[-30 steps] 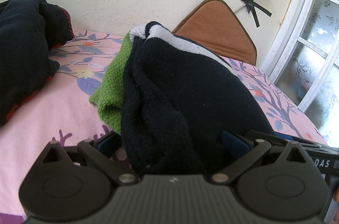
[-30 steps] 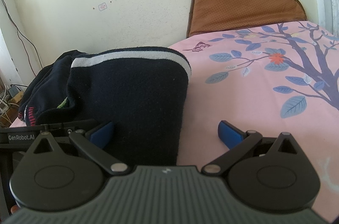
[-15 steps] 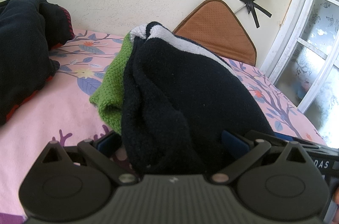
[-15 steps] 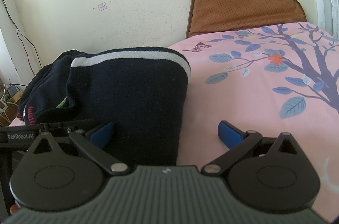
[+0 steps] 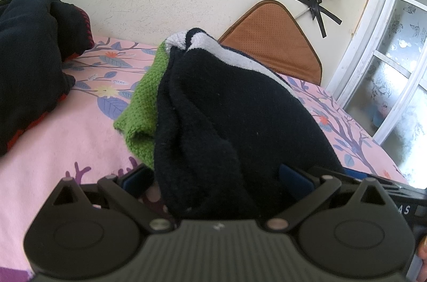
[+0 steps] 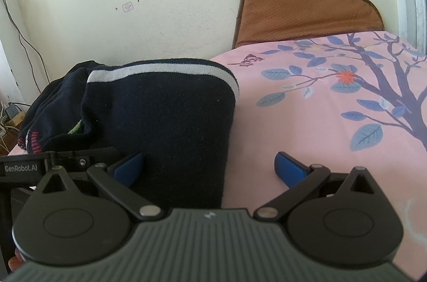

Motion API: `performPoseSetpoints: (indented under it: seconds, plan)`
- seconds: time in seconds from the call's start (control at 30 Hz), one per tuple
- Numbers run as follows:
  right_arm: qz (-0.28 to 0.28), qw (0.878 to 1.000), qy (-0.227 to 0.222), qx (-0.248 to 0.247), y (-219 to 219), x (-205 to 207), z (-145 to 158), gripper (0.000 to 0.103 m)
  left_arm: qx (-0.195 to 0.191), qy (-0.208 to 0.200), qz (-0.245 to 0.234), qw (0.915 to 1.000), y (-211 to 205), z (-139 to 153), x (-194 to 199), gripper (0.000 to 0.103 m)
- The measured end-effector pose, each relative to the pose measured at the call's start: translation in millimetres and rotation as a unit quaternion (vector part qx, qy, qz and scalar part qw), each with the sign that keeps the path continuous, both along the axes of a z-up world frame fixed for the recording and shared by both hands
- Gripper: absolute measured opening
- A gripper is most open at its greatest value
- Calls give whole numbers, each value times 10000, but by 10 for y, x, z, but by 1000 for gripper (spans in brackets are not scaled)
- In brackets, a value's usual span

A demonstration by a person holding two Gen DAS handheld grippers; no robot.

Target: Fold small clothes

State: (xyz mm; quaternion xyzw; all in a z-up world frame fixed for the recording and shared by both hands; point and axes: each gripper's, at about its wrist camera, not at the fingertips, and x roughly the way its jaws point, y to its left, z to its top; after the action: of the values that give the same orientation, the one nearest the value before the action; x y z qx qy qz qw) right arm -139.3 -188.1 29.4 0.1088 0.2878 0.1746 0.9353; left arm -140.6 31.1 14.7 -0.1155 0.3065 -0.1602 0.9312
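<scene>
A folded dark navy knit garment (image 5: pixel 234 122) with a white stripe lies on the pink floral bedsheet (image 5: pixel 74 127), on top of a green knit piece (image 5: pixel 144 100). My left gripper (image 5: pixel 216 179) is open, its blue pads on either side of the garment's near end. In the right wrist view the same navy garment (image 6: pixel 165 122) lies flat, its white stripe at the far edge. My right gripper (image 6: pixel 208 168) is open, the garment's near right edge lying between its pads. The left gripper's body (image 6: pixel 53 164) shows at the left of that view.
A pile of dark clothes with red trim (image 5: pixel 29 60) lies at the left on the bed. A brown cushion (image 5: pixel 269 42) leans on the wall behind. A window (image 5: pixel 395 74) is at the right. The bedsheet (image 6: pixel 333 108) stretches to the right of the garment.
</scene>
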Motion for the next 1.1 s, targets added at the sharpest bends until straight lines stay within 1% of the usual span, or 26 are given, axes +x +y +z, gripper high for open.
performPoseSetpoints:
  seconds: [0.23, 0.3, 0.37, 0.77, 0.87, 0.93, 1.0, 1.07, 1.1]
  plan:
    - [6, 10000, 8, 11, -6, -4, 0, 103, 14, -1, -2, 10000, 1, 0, 2, 103]
    - [27, 9999, 58, 88, -29, 11, -10, 103, 47, -4, 8, 10000, -11, 1, -4, 103]
    - [49, 9998, 91, 190, -53, 15, -18, 103, 35, -4, 15, 10000, -13, 4, -7, 103]
    - [89, 9996, 97, 258, -71, 1, -14, 103, -42, 34, -5, 10000, 3, 20, 1, 103]
    - [144, 9992, 106, 345, -105, -1, -19, 103, -231, 194, -58, 9995, 72, 50, 47, 103]
    - [239, 9986, 127, 451, -155, 4, -20, 103, -528, 419, -74, 9977, 198, 88, 133, 103]
    - [444, 9978, 175, 465, -198, 31, -8, 103, -745, 621, -33, 9953, 347, 124, 244, 103]
    - [734, 9963, 282, 360, -223, 99, 23, 103, -882, 881, 9, 9922, 482, 117, 385, 103]
    - [835, 9951, 395, 347, -235, 154, 46, 103, -981, 917, -73, 9909, 520, 111, 432, 103]
